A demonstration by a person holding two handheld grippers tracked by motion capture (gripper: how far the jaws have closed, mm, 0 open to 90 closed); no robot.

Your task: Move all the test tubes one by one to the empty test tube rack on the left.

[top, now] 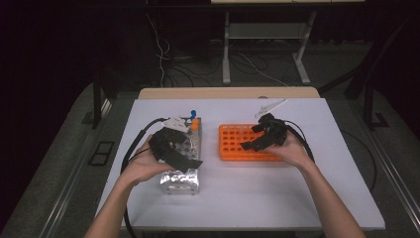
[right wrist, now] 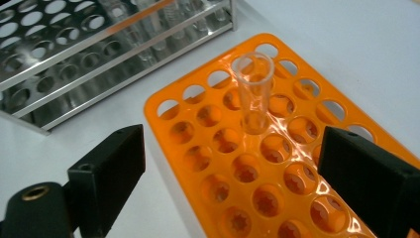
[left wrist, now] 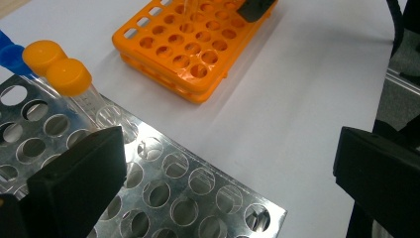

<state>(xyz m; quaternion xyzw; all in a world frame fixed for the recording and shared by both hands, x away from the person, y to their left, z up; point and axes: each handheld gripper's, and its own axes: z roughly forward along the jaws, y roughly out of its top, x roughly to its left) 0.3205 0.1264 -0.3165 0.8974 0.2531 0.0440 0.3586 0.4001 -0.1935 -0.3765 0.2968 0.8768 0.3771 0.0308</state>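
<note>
You are holding the right gripper (right wrist: 233,173) over the orange rack (right wrist: 198,168) with its fingers spread wide and gripping nothing. A clear uncapped tube (right wrist: 254,91) is standing upright in one hole of the orange rack, ahead of the fingers and apart from both. You are holding the left gripper (top: 190,161) over the metal rack (left wrist: 198,188) — just beside the orange rack on the white counter (top: 277,188) — with its fingers also fully spread and empty. Two orange-capped tubes (left wrist: 69,77) and one blue-capped tube (left wrist: 11,57) are sitting in the metal rack at its end farthest from you, clear of the fingers.
</note>
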